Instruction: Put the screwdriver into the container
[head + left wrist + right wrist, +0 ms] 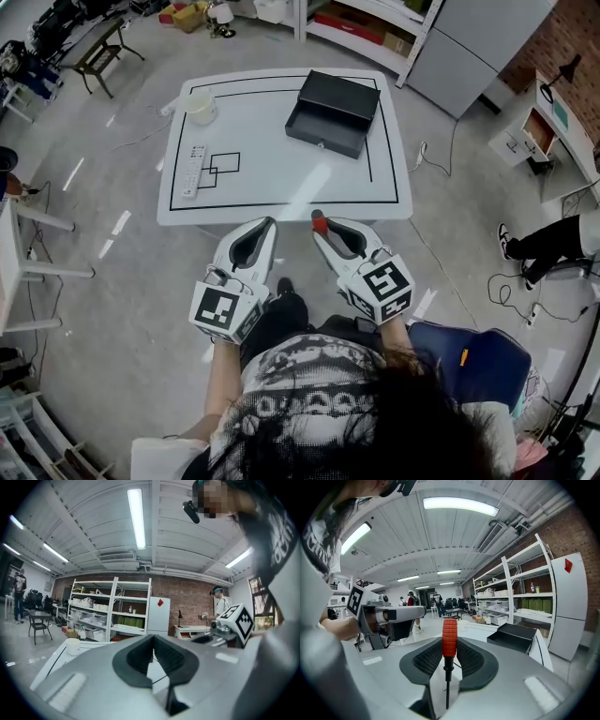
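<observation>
done: screwdriver (449, 635) clamped in right gripper (322, 228)
left gripper (152, 641): jaws together, empty
black container (335, 111): upper centre, well apart
todo: carry over, drop in

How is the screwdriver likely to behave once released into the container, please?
The screwdriver looks stiff and probably light, with a thin shaft. Its round handle would likely roll in the container. The ribbed grip probably resists slipping between the fingers.
</observation>
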Tool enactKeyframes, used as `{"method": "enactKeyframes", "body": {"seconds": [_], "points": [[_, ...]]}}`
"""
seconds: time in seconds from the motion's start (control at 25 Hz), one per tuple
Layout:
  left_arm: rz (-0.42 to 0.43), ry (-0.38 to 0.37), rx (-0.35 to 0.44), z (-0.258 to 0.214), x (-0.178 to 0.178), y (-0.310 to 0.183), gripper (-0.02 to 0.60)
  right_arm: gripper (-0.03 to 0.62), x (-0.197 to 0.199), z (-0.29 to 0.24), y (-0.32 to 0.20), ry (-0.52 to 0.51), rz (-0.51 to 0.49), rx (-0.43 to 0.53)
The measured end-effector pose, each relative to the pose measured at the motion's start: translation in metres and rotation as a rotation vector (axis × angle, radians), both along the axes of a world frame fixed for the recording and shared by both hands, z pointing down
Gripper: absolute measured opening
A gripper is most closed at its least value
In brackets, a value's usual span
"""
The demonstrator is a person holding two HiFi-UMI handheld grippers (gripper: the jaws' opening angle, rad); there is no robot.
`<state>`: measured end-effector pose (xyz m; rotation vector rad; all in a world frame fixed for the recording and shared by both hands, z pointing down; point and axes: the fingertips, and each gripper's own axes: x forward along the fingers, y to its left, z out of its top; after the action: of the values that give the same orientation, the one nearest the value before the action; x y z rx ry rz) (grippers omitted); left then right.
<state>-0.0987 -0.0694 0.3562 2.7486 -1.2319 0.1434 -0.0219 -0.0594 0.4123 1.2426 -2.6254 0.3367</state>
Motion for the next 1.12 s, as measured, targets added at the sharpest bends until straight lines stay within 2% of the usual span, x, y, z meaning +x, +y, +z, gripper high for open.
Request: {"method": "enactKeyframes", "body": {"seconds": [0.4, 0.6, 0.84, 1.12], "points": [[0.089, 0.015, 0.037, 0.0, -0.041, -0.06, 0.0, 0.1, -0.047, -0.005, -0.064, 0.018, 0.044, 0.006], [0.113, 0.012, 0.017, 0.005, -0.055, -0.076, 0.0, 0.1, -0.061, -0.003, -0.084, 0.026, 0.072, 0.01], [0.122, 0.025, -0.018, 0.012, -0.063, -0.09, 0.0, 0.1, -0.062, 0.001, -0.094, 0.049, 0.107, -0.005], [0.18, 0.037, -0.011, 0.018, -0.048, -0.098, 0.0, 0.1, -0.043, 0.006, -0.103, 0.068, 0.154, -0.021]]}}
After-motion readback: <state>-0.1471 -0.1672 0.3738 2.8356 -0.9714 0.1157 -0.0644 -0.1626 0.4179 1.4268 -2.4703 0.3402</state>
